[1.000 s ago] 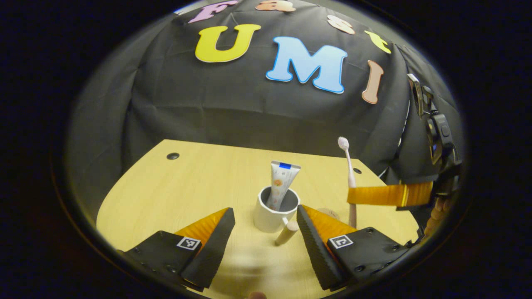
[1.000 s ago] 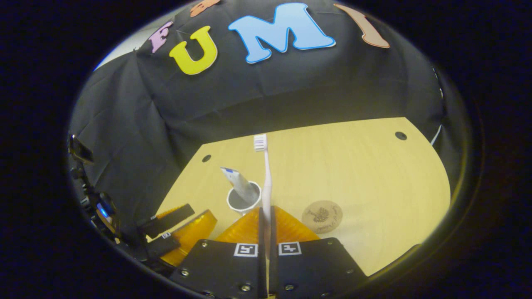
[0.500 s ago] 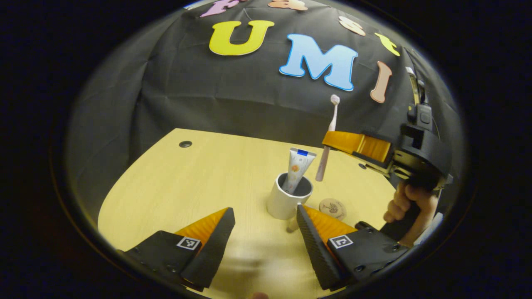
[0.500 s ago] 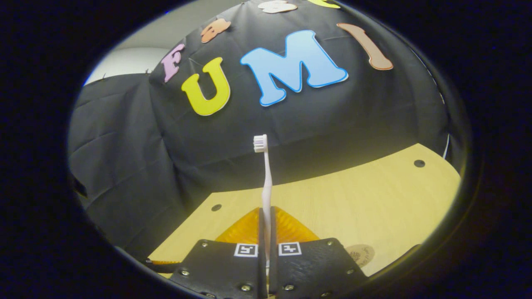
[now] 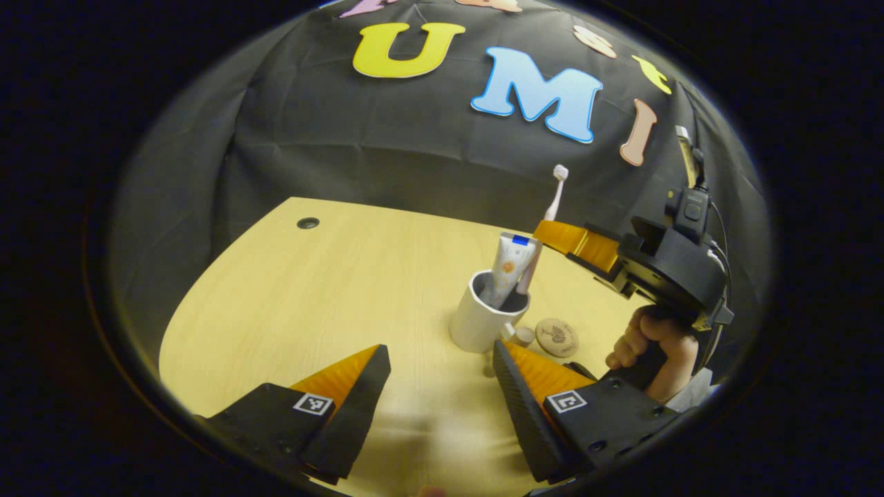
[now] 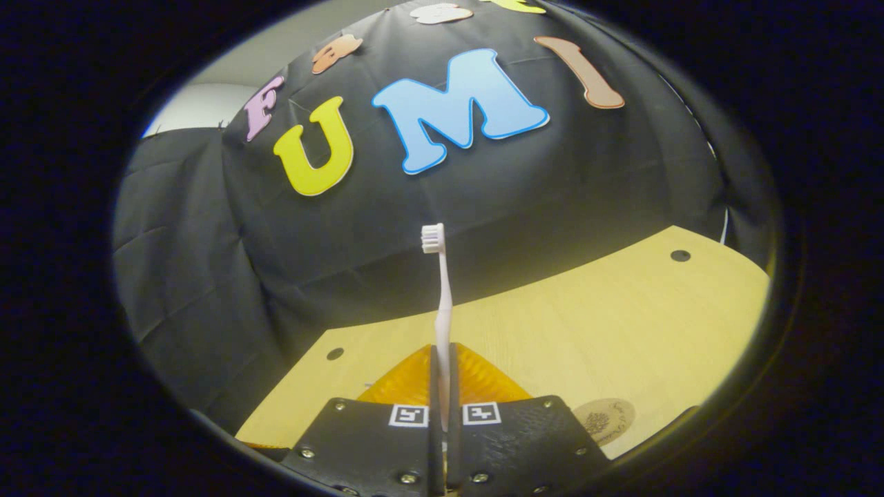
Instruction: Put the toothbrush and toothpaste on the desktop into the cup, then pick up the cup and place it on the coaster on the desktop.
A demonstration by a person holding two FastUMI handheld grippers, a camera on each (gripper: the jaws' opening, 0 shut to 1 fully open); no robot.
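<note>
The right gripper [image 6: 442, 366] clamps the pink toothbrush [image 6: 443, 297] between both fingers, bristles up, its lower end inside the white cup [image 5: 481, 319] beside the toothpaste tube [image 5: 510, 270]. The left gripper [image 5: 440, 376] hangs spread and empty near the cup; the round coaster [image 5: 556, 336] lies just beside it on the wooden desktop [image 5: 331, 290]

the toothbrush [image 5: 550, 207] handle's lower end drops behind the toothpaste [image 5: 511, 266] and the cup [image 5: 483, 321] rim, so whether it is inside cannot be told. in the right gripper view its handle [image 6: 442, 304] vanishes between the closed fingers. the coaster [image 6: 604, 418] is cut by that view's edge, its print too small to make out.
</note>
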